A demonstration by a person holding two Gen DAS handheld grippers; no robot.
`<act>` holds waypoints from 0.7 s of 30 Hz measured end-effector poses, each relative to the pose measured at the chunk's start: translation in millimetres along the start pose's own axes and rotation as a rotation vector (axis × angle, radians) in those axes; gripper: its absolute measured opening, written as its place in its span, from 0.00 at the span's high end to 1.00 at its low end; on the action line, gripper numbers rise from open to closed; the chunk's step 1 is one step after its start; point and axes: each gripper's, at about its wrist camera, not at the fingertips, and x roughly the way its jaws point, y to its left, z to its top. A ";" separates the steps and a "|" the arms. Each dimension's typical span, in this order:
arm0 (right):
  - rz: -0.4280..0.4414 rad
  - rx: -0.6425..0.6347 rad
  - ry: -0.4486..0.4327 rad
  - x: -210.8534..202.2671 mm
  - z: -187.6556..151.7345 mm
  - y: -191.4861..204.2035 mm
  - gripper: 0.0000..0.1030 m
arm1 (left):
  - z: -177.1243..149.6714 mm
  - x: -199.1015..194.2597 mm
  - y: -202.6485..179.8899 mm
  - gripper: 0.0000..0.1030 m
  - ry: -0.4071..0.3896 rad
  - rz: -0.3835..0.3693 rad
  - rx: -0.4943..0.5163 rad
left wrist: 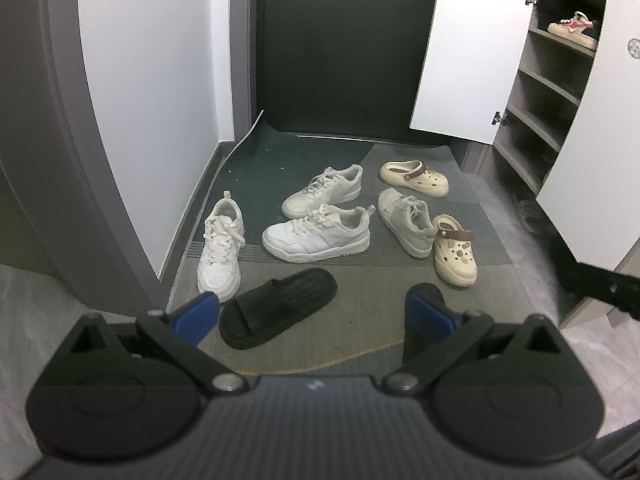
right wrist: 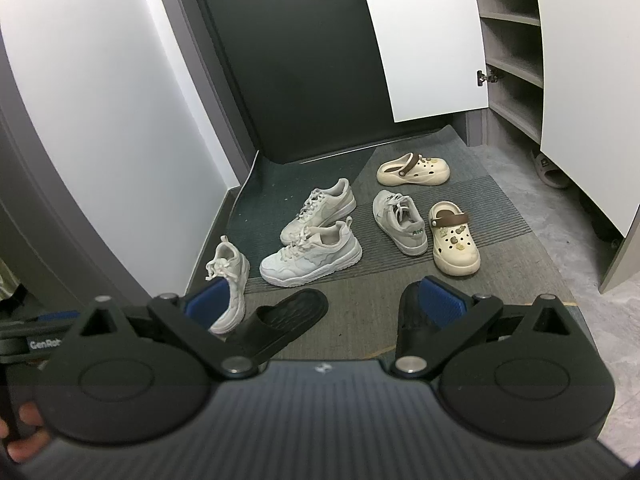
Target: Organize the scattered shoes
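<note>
eight shoes are being shown scattered on a grey-green doormat (left wrist: pixel 360 312). a black slide (left wrist: pixel 278 308) is lying nearest, at 6 o'clock of the group, with a second black slide (right wrist: pixel 412 320) partly hidden at 5 o'clock. a white sneaker (left wrist: pixel 220 244) is lying at 9 o'clock, two white sneakers (left wrist: pixel 320 216) are touching at the centre, a greyish sneaker (left wrist: pixel 406 222) is sitting at 3 o'clock, and two cream clogs (left wrist: pixel 454 250) are placed at 1 and 4 o'clock. an open shoe cabinet (left wrist: pixel 556 92) is standing at 2 o'clock; its shelves are mostly bare, with one pink-trimmed shoe (left wrist: pixel 574 28) being stored high up. the task is judged barely begun, with every floor shoe left to be shelved. the left gripper (left wrist: pixel 312 314) and right gripper (right wrist: pixel 324 304) are being held above the mat, level and angled down, jaws spread wide, nothing being gripped.
</note>
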 end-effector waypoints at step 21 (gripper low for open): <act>0.017 0.049 -0.025 -10.3 -13.8 -13.3 0.00 | -15.8 -16.7 11.7 0.00 -0.045 0.009 -0.049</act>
